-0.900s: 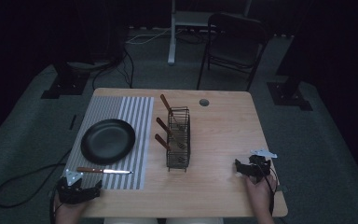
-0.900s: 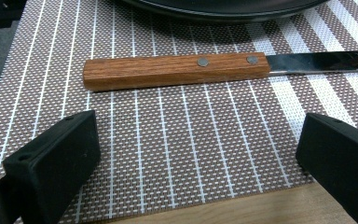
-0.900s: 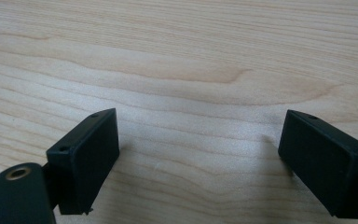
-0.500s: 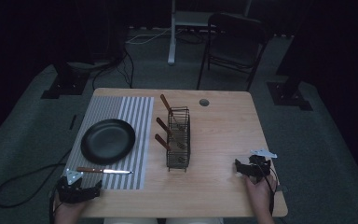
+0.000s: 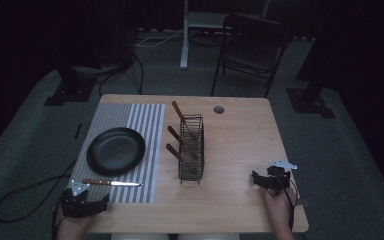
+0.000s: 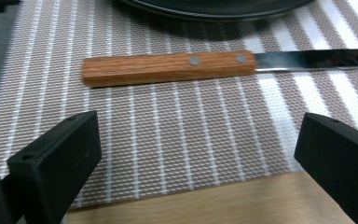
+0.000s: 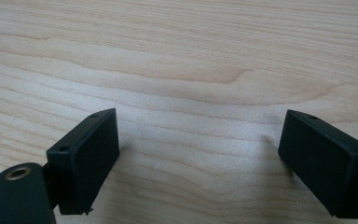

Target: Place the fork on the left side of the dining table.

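The left tool (image 5: 87,204) rests at the near left corner of the desk (image 5: 240,145), held by a hand (image 5: 70,227) that enters from the bottom edge of the high view. Its jaws stand wide apart with nothing between them. In the left gripper view the left tool (image 6: 196,154) sits over the near edge of a striped mat (image 6: 168,130), where the mat meets the bare wood.

A knife (image 5: 111,183) lies flat on the striped mat (image 5: 130,117), just beyond the left tool and apart from it. Its wooden handle (image 6: 168,68) points toward the left side of the desk; two rivets show near the blade end. The steel blade (image 6: 317,59) runs off to the right in the left gripper view. The knife lies crosswise to the jaws, in front of them, untouched.

A black plate (image 5: 115,150) sits on the mat just behind the knife; its rim (image 6: 214,9) shows at the top of the left gripper view.

A wire rack (image 5: 191,148) stands near the middle of the desk, just right of the mat, holding three wooden-handled utensils that lean to the left.

The right tool (image 5: 262,181) rests on bare wood at the near right of the desk, well apart from the rack. In the right gripper view the right tool (image 7: 198,154) has its jaws spread wide, empty, over plain wood grain.
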Demonstrator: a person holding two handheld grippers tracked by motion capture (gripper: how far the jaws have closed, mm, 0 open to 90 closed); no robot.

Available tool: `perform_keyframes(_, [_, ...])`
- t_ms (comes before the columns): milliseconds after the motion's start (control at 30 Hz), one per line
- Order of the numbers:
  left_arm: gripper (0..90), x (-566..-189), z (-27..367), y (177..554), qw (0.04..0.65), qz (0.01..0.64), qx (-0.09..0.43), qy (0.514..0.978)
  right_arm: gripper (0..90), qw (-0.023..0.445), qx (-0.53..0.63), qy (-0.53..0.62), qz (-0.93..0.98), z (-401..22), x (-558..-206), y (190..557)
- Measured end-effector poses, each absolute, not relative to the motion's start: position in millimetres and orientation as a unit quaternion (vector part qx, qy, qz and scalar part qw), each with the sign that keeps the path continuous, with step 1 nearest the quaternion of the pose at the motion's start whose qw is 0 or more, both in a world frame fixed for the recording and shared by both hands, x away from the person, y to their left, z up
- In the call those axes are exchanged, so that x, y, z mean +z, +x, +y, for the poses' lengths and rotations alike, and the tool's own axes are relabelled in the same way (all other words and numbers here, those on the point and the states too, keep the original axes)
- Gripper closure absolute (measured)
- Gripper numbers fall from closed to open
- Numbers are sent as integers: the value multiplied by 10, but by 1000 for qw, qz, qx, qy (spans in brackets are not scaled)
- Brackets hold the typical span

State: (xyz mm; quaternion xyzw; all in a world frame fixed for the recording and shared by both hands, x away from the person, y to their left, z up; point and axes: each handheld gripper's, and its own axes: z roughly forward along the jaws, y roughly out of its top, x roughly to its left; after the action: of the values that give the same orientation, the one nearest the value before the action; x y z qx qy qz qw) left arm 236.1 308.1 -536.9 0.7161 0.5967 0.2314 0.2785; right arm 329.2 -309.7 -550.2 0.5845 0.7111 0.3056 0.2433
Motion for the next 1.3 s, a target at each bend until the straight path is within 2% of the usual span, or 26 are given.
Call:
perform_keyframes(467, [7, -5145, 2908, 2432, 307, 568, 220, 731, 119, 243, 306, 585, 711, -3096, -5503, 3291])
perform_keyframes(1300, [8, -4631, 2473, 2856, 358, 506, 213, 756, 120, 244, 306, 584, 711, -3098, -5504, 3291])
